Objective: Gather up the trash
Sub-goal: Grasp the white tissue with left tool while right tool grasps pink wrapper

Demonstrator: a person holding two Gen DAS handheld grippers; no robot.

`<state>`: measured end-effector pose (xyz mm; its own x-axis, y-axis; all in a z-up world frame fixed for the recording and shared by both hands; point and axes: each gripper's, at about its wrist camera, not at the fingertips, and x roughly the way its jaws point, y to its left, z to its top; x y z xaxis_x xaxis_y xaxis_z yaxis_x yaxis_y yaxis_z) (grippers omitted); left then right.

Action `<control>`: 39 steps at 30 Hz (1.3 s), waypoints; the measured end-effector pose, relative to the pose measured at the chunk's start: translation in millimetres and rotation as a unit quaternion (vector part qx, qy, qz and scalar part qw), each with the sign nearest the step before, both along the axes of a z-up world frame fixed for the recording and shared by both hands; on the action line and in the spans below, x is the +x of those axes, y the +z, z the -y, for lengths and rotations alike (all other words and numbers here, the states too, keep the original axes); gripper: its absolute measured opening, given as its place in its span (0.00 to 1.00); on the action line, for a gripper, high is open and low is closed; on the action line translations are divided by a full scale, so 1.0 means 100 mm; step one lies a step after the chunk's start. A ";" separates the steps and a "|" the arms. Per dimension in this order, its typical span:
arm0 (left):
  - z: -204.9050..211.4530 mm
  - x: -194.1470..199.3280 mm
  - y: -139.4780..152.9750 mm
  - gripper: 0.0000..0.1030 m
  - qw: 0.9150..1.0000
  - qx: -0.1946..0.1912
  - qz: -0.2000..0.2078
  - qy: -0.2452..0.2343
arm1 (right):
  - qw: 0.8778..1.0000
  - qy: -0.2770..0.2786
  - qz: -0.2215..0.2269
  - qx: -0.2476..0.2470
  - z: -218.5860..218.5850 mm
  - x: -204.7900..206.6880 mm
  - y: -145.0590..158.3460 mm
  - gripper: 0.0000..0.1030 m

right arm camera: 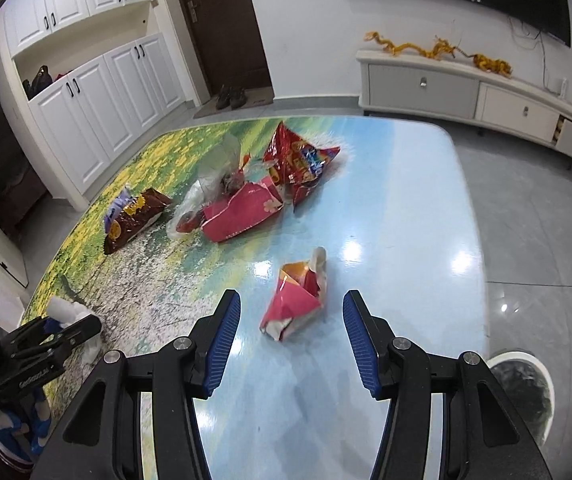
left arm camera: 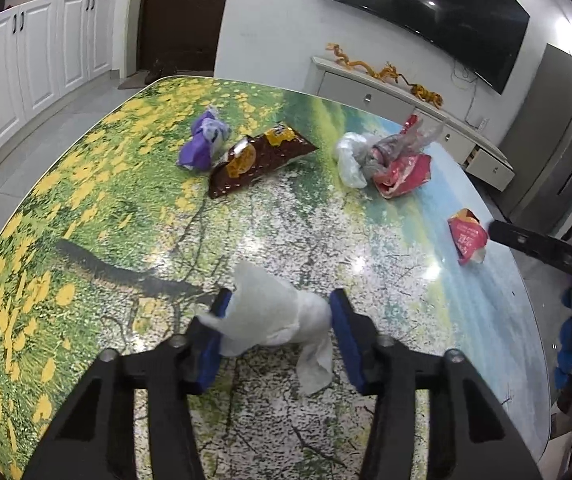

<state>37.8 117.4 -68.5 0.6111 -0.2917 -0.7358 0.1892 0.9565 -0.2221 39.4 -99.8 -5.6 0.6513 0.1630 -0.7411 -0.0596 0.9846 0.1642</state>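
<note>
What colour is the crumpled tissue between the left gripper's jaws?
White; the tissue shows best in the left wrist view.

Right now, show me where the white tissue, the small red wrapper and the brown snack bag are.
white tissue (left arm camera: 274,316): left wrist view, on its crumpled middle between the fingers.
small red wrapper (right arm camera: 291,304): right wrist view, on its red front face.
brown snack bag (left arm camera: 262,158): left wrist view, on the bag's middle.
</note>
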 end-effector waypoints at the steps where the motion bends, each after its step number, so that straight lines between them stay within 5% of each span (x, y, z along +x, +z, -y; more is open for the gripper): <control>1: 0.00 0.00 0.00 0.39 1.000 0.000 0.000 -0.002 | 1.000 0.001 -0.002 0.002 -0.01 0.03 -0.03 0.51; 14: 0.06 0.01 0.00 0.29 1.000 0.005 -0.001 -0.014 | 1.000 -0.003 -0.017 0.024 0.05 0.22 -0.29 0.50; 18: 0.09 0.00 0.00 0.27 1.000 0.014 0.002 -0.014 | 1.000 -0.005 -0.013 0.025 0.08 0.18 -0.29 0.35; 39: 0.24 -0.62 0.37 0.24 0.999 -0.028 0.035 -0.027 | 0.999 0.037 0.034 0.019 -0.07 -0.75 0.12 0.33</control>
<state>-24.3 93.5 -31.8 0.6427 -0.3647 -0.6738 0.2561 0.9311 -0.2597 -36.0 -93.0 6.1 0.6846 0.2397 -0.6884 -0.1434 0.9702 0.1953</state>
